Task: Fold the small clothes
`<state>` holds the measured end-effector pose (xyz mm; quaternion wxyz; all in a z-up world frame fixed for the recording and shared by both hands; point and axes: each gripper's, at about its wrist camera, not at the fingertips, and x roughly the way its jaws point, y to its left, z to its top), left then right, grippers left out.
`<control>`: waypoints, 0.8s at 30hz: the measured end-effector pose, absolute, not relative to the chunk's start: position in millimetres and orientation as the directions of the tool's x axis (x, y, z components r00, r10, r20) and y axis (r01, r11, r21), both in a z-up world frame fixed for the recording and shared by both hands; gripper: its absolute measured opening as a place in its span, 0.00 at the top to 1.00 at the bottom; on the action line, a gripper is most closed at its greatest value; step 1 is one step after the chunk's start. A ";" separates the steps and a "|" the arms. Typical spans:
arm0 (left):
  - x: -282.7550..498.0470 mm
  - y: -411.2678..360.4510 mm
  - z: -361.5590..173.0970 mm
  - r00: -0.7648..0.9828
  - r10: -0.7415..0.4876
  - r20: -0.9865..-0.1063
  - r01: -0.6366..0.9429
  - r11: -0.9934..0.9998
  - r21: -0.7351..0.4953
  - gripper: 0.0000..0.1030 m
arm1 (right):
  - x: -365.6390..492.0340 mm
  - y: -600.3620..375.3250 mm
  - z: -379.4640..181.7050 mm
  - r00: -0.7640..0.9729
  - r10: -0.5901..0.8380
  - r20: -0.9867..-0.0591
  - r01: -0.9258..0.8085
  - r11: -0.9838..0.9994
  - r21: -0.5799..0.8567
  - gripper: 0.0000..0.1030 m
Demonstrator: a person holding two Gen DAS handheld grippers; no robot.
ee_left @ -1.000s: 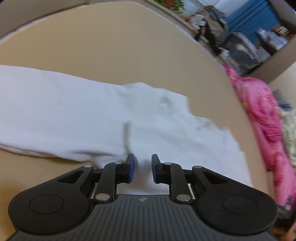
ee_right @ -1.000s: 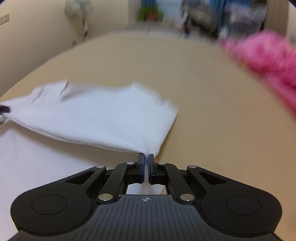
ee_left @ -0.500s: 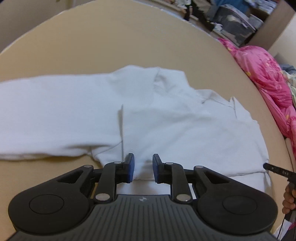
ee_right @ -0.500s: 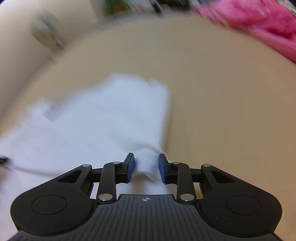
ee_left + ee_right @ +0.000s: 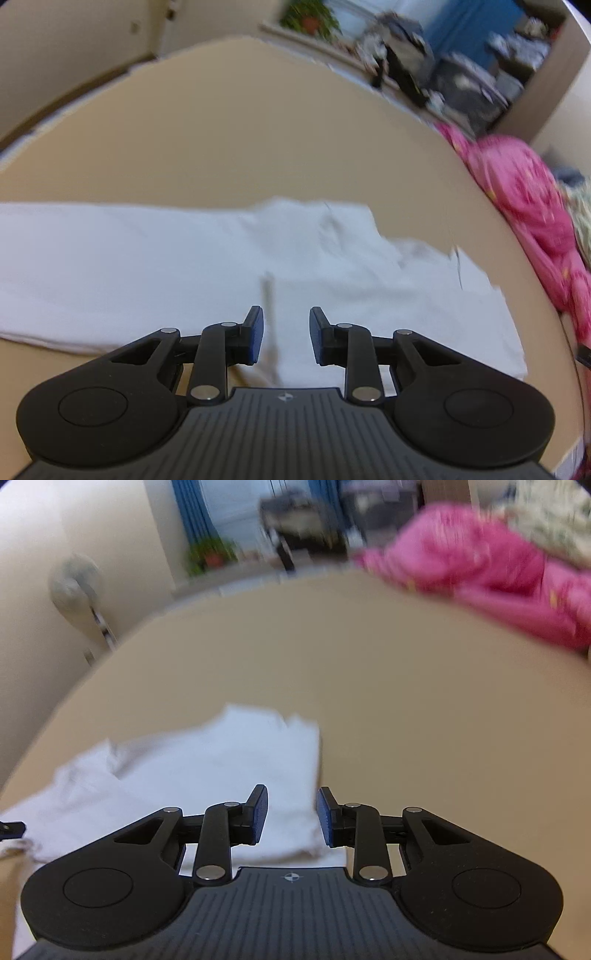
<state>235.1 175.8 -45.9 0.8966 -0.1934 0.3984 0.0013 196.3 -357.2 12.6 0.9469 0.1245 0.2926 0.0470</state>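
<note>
A white garment [image 5: 192,266] lies flat on the tan surface [image 5: 229,147], partly folded, with a folded edge running up from between my left fingers. My left gripper [image 5: 286,334] is open and empty just above the garment's near part. In the right wrist view the same garment [image 5: 221,760] lies at lower left, its folded right edge ending near the right finger. My right gripper [image 5: 291,814] is open and empty over the garment's near right corner. Both views are blurred by motion.
A pink quilt [image 5: 524,206] is heaped along the right side of the surface, and shows in the right wrist view [image 5: 480,572] at the far right. A standing fan [image 5: 77,587] is by the left wall. Clutter and a plant [image 5: 310,18] stand beyond the far edge.
My right gripper opened and let go of the garment's corner after laying it over to the left. Both grippers have lifted and tilted up. My left gripper stayed open.
</note>
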 end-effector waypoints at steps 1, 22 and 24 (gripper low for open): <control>231.5 183.1 -42.4 0.696 -0.135 -0.705 -0.171 0.923 -0.346 0.71 | 182.1 -358.5 21.2 0.839 0.169 -0.518 -0.028 0.962 0.270 0.69; 122.6 309.5 -21.7 0.700 0.064 -0.711 -0.431 0.832 -0.349 0.67 | 84.6 -380.1 10.9 0.865 0.082 -0.495 0.072 0.956 0.284 0.61; 116.9 336.7 -31.2 0.667 0.066 -0.742 -0.514 0.762 -0.394 0.61 | 86.3 -375.0 8.6 0.866 0.085 -0.493 0.067 0.957 0.283 0.61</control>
